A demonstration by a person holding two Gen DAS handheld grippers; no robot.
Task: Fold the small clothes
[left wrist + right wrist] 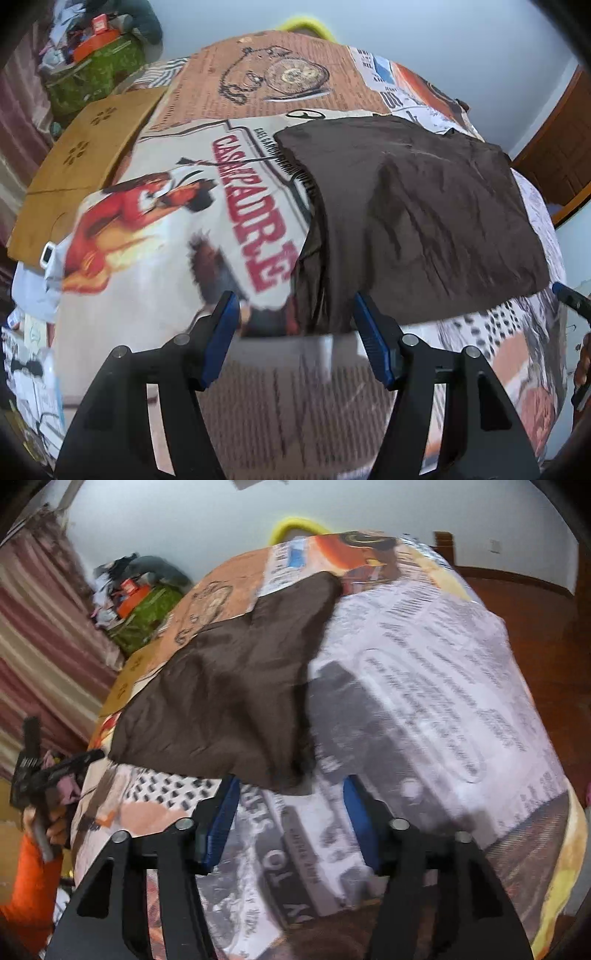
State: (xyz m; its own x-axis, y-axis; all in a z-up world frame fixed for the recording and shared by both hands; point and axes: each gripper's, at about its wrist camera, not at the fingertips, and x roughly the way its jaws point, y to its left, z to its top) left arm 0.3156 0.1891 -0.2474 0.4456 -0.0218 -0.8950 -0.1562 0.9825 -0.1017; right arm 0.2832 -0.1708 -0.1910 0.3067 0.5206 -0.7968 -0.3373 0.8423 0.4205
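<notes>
A dark brown garment (413, 218) lies spread on the printed table cover (192, 206), partly folded, with its near left corner bunched. My left gripper (293, 314) is open, its blue pads on either side of that near corner, not closed on it. In the right wrist view the same brown garment (229, 694) lies ahead and to the left. My right gripper (291, 801) is open just in front of the garment's near right corner, holding nothing. The left gripper (55, 771) shows at the left edge of that view.
A brown cardboard sheet (81, 162) lies on the table's left side. A green box with clutter (96, 70) stands beyond it. A striped curtain (33, 646) hangs on the left. A wooden floor (546, 635) lies to the right of the table.
</notes>
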